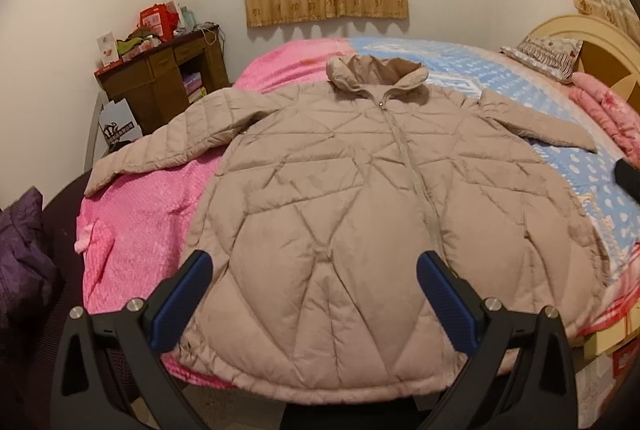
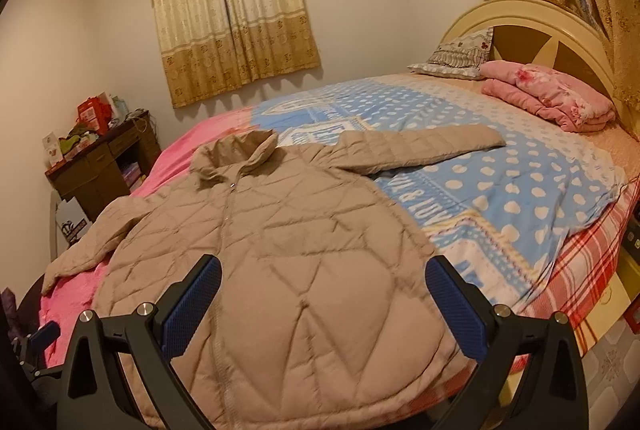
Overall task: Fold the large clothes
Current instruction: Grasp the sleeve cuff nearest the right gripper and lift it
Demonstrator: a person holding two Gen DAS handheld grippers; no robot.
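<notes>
- Jacket [image 1: 328, 198] lies flat, hem nearest, collar far
- Left gripper [image 1: 314, 294] spread, empty, over the hem
- Right gripper [image 2: 323, 306] likewise, toward its right side

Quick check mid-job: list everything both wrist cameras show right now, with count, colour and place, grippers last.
jacket: 1, beige quilted, spread flat front-up on the bed, zipped, sleeves out to both sides
bed: 1, cream headboard, fills most of both views
pink cover: 1, pink, under the jacket's left part
blue cover: 1, blue with white dots, under the jacket's right part
pillow: 1, patterned grey-white, at the headboard
folded blanket: 1, pink, by the pillow
desk: 1, dark brown, cluttered, far left corner
curtains: 2 sets, tan, on the walls
left gripper: open, hovering over the jacket's hem
right gripper: open, hovering over the jacket's lower half
</notes>
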